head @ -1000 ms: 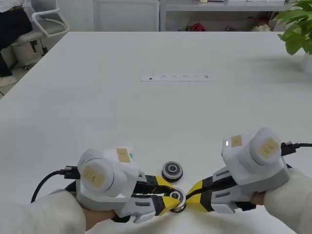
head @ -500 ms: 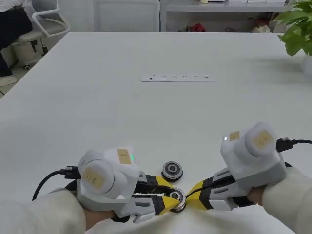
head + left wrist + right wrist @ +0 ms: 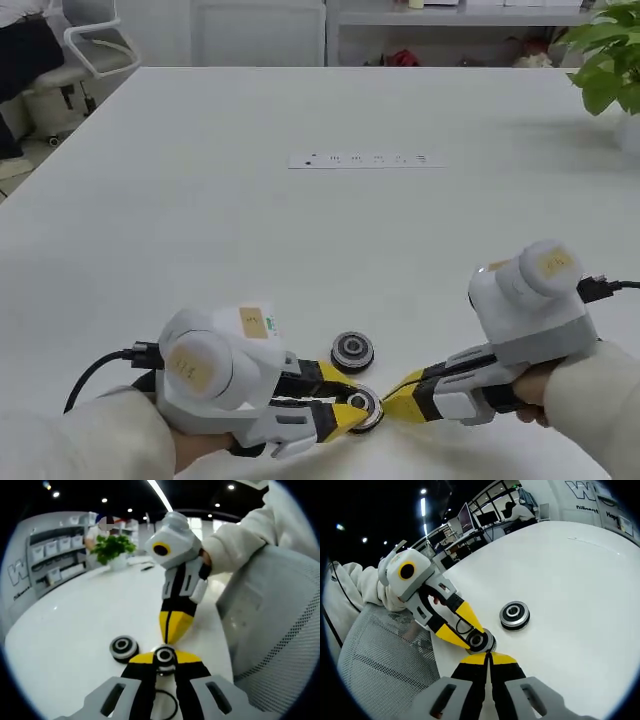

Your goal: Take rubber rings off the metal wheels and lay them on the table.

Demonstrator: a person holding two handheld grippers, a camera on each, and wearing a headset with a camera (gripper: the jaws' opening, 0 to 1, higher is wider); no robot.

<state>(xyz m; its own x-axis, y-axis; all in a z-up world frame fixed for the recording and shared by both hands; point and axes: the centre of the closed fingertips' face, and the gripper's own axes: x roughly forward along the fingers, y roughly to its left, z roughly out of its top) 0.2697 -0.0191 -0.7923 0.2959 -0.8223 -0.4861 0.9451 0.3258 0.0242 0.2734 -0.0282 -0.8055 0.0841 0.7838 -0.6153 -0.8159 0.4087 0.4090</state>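
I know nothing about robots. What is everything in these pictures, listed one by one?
Table: one, white, under everything.
Metal wheels: two, silver and black; the free wheel lies on the table, the clamped wheel sits in the left tool.
Thin black ring: one, below the left tool's jaws; probably a rubber ring.
Power strip: one, white, mid-table.
Plant: one, green, far right corner.
Office chair: one, white, beyond the far left corner.
Mesh chair back: one, grey, beside the person.
Sleeves: two, white, near edge.
Left tool: one, grey, yellow-black jaws, shut on a wheel.
Right tool: one, same colours, jaws shut, tips at that wheel.
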